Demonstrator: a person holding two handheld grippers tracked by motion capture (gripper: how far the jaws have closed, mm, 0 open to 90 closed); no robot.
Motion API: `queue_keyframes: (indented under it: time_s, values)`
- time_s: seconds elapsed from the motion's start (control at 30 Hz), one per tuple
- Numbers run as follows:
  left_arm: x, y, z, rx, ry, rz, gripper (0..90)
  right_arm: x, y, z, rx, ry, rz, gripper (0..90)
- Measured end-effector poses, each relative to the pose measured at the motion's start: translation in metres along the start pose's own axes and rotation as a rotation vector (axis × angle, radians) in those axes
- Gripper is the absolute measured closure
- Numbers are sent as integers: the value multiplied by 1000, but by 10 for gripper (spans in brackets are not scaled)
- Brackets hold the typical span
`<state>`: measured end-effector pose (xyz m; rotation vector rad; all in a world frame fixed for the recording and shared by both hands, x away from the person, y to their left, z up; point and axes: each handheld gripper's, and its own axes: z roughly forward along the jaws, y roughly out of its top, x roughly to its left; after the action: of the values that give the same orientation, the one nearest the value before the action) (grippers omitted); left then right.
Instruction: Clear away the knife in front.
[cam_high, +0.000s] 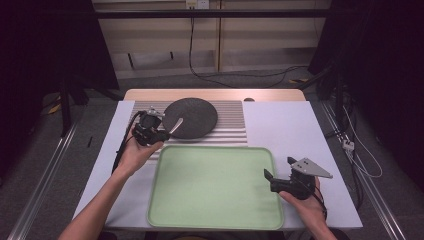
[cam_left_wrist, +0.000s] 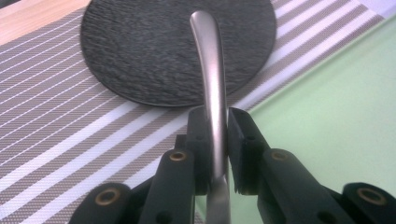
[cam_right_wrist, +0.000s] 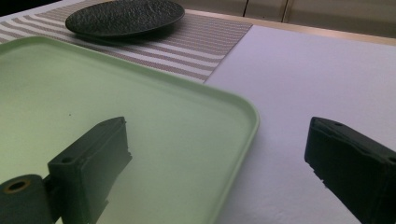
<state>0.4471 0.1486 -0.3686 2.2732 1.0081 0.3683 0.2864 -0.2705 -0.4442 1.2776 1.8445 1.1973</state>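
- Left gripper (cam_left_wrist: 215, 140): clamped on metal cutlery handle (cam_left_wrist: 211, 70), poised over black plate (cam_high: 190, 117), likely for placing beside it.
- Right gripper (cam_high: 276, 174): wide open, empty, straddling green tray (cam_high: 215, 210) rim.

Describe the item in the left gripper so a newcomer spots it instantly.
Start at the green tray, then go to the striped mat behind it with the dark round plate. At the plate's near-left edge, the left gripper clamps a slim metal utensil handle: the sole shiny thing there.
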Motion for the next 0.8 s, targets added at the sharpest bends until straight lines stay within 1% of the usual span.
queue_keyframes:
  time_s: [0.1,0.17,0.27,0.3,0.33,0.4,0.5,0.57,0.6,0.7,0.77,0.8]
  values:
    - [-6,0,-2,-2,-10,8,797,1,0,-1,-1,0,-1,67]
    - [-11,0,-3,11,7,10,797,1,0,-1,-1,0,-1,67]
    - [-16,-1,-4,1,-7,11,797,1,0,-1,-2,-1,-1,67]
    - [-18,-2,-4,4,4,17,797,1,0,-1,-2,-1,-1,67]
    - [-19,-2,-4,5,2,22,797,1,0,-1,0,-2,0,67]
    - [-21,-4,-4,5,-8,20,797,1,0,-1,0,-1,-2,67]
    - [-26,-5,-3,4,-3,16,797,1,0,-1,-1,-3,-1,66]
    - [-28,-6,-4,3,-16,10,797,1,0,-1,-1,-2,-1,66]
    - [-29,-6,-5,7,-15,11,797,1,0,-1,-1,-1,-2,67]
    - [-34,-8,-8,17,-9,28,797,1,0,-2,-2,-1,-1,66]
    - [-36,-10,-9,18,-18,31,797,1,1,-2,-3,-1,-1,66]
    - [-37,-10,-8,14,-27,26,797,1,1,-2,-3,-1,-1,66]
